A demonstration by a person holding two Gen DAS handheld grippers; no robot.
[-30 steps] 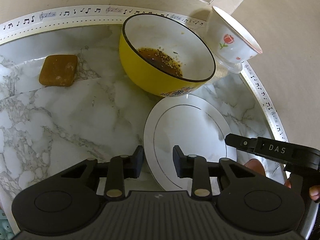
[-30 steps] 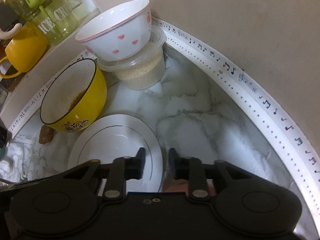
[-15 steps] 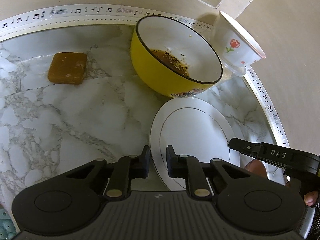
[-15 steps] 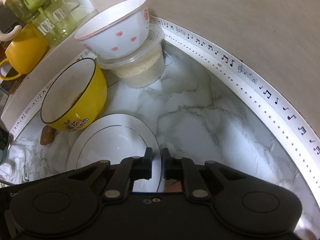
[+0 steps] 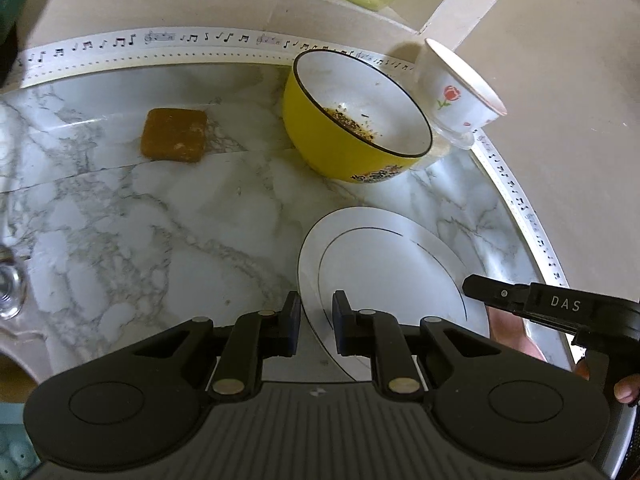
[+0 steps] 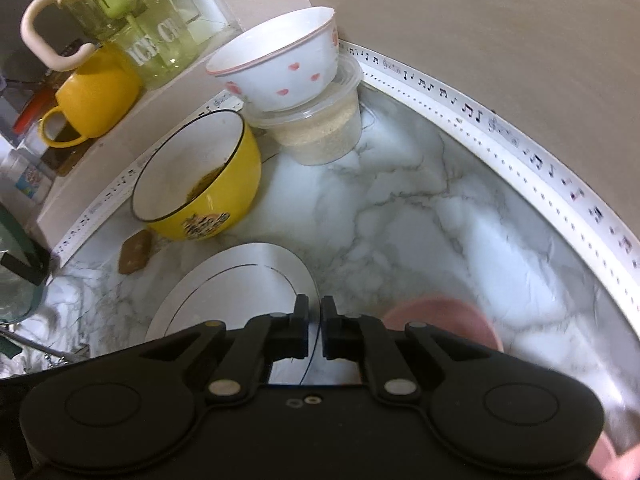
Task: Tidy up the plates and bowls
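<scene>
Only right view shows right tongs (image 6: 314,320) pinching white plate (image 6: 240,280) rim, left tongs (image 5: 316,320) narrowly parted.

A white plate (image 5: 384,264) with a thin dark ring is seen beside a crumb-soiled yellow bowl (image 5: 352,120), with a heart-patterned white bowl (image 6: 280,70) tilted atop a tub.

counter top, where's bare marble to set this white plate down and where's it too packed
Bare marble lies right of the white plate, between the plastic tub and the note-patterned edge strip, and left of the plate, in front of the brown block. The back corner is crowded: yellow bowl, and heart bowl atop the tub.
</scene>
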